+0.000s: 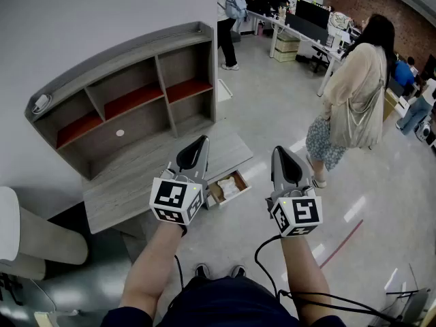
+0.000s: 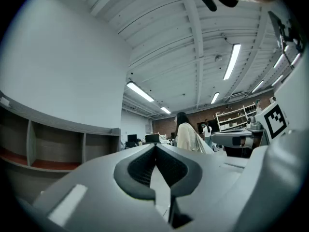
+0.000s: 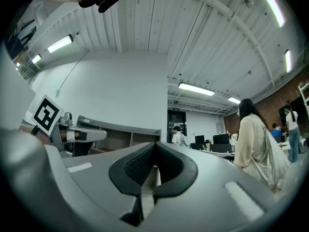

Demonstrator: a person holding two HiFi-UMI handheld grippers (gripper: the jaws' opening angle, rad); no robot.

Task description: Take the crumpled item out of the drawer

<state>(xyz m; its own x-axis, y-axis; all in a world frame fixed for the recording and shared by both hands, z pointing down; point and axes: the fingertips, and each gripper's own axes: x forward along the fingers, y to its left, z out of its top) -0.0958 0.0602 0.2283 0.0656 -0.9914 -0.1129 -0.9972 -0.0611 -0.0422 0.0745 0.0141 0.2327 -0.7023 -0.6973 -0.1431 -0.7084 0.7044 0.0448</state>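
Note:
Below the desk's front edge an open drawer (image 1: 229,187) holds a pale crumpled item (image 1: 227,189). My left gripper (image 1: 202,140) hangs in the air above the desk (image 1: 129,182), just left of the drawer, jaws shut with nothing between them. My right gripper (image 1: 278,150) is raised to the right of the drawer, over the floor, also shut and empty. In the left gripper view the left gripper (image 2: 155,146) has its pads together at the tips; the right gripper view shows the right gripper (image 3: 155,144) the same way. Both point up and away from the drawer.
A grey shelf unit (image 1: 136,94) with red-lined compartments stands on the desk against the white wall. A person in a pale top (image 1: 354,94) stands on the floor to the right. Office desks with monitors (image 1: 300,19) fill the back. A white chair (image 1: 27,240) sits at the left.

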